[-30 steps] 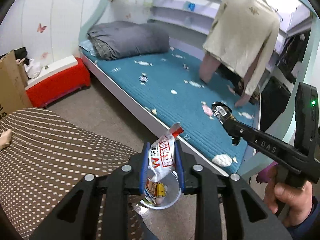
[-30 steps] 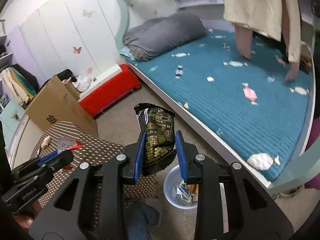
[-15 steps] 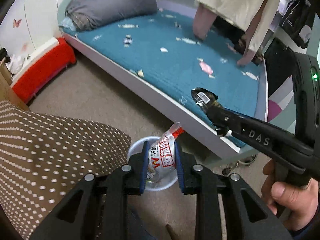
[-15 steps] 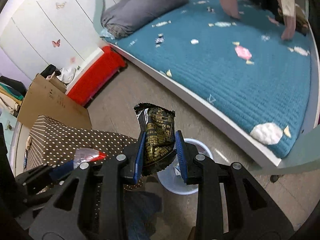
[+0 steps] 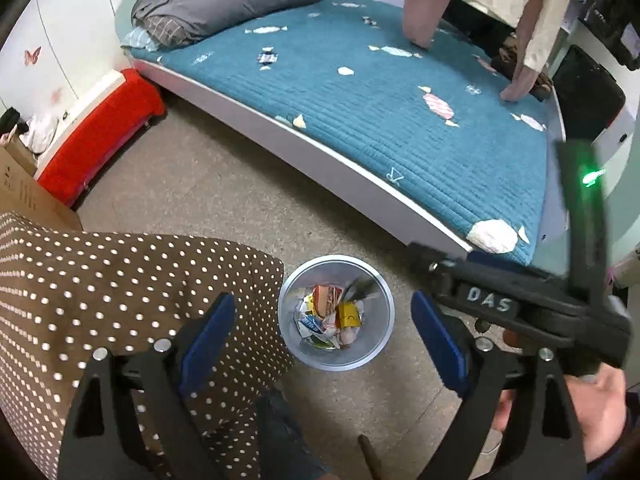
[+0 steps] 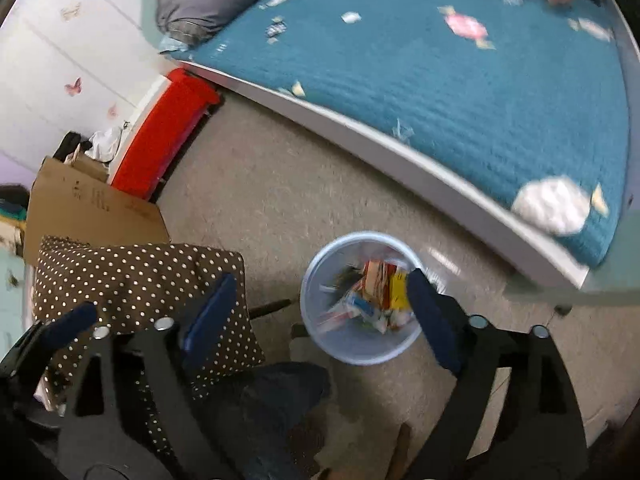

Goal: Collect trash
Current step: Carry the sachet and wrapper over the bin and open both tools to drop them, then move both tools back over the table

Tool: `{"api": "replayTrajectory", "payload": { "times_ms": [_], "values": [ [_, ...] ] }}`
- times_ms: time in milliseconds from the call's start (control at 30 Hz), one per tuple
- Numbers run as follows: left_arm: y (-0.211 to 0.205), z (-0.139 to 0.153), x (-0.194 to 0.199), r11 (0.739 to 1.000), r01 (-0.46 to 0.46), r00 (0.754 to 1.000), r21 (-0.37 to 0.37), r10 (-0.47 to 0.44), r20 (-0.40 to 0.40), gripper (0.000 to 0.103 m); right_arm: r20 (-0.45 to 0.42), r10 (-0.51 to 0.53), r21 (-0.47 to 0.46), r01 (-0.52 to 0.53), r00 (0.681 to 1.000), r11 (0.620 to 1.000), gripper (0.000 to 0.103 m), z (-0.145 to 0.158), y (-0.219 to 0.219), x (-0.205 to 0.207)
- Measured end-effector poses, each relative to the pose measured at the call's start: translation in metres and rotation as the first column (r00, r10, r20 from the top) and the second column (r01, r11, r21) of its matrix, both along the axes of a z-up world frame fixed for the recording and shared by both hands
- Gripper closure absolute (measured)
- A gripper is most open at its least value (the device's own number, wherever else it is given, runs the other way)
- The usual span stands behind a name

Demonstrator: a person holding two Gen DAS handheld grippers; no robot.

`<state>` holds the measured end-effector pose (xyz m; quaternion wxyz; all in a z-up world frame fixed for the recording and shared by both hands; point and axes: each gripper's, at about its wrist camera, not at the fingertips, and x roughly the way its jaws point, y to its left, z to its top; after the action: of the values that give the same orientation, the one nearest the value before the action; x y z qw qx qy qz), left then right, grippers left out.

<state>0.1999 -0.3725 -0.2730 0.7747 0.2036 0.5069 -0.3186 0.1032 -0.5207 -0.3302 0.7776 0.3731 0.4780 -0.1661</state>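
Both the left gripper (image 5: 320, 336) and the right gripper (image 6: 316, 312) now hang over the bin (image 5: 382, 300) with jaws opening and empty, the two wrappers they pinched a second ago apparently dropped among the trash (image 5: 330, 316) inside, so this load looks delivered.

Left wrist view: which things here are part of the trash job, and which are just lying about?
Part of the job:
- trash bin on the floor
- wrappers inside it
- left hand-held gripper, jaws opening, nothing between them
- right hand-held gripper, the same

Lying about:
- polka-dot cushion
- grey bedding
- red bench
- cardboard box
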Motion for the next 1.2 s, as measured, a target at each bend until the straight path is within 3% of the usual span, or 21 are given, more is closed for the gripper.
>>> {"api": "replayTrajectory", "payload": {
  "times_ms": [200, 433, 867, 1200],
  "values": [
    [0.018, 0.029, -0.003, 0.998, -0.027, 0.998, -0.06, 0.031, 0.053, 0.013, -0.036, -0.007, -0.055, 0.005, 0.999, 0.998, 0.006, 0.01, 0.009, -0.008],
    [0.042, 0.058, -0.011, 0.991, -0.052, 0.993, -0.12, 0.063, 0.098, 0.012, 0.013, 0.01, -0.11, -0.008, 1.0, 0.994, 0.006, 0.044, 0.02, -0.009],
    [0.101, 0.129, -0.021, 0.961, -0.084, 0.969, -0.262, 0.14, 0.202, 0.012, 0.171, 0.091, -0.279, -0.041, 0.981, 0.959, 0.006, 0.159, 0.065, -0.003],
    [0.166, 0.184, -0.028, 0.915, -0.134, 0.917, -0.38, 0.26, 0.303, 0.01, 0.292, 0.223, -0.386, -0.099, 0.93, 0.917, 0.006, 0.241, 0.122, 0.009]
  ]
}}
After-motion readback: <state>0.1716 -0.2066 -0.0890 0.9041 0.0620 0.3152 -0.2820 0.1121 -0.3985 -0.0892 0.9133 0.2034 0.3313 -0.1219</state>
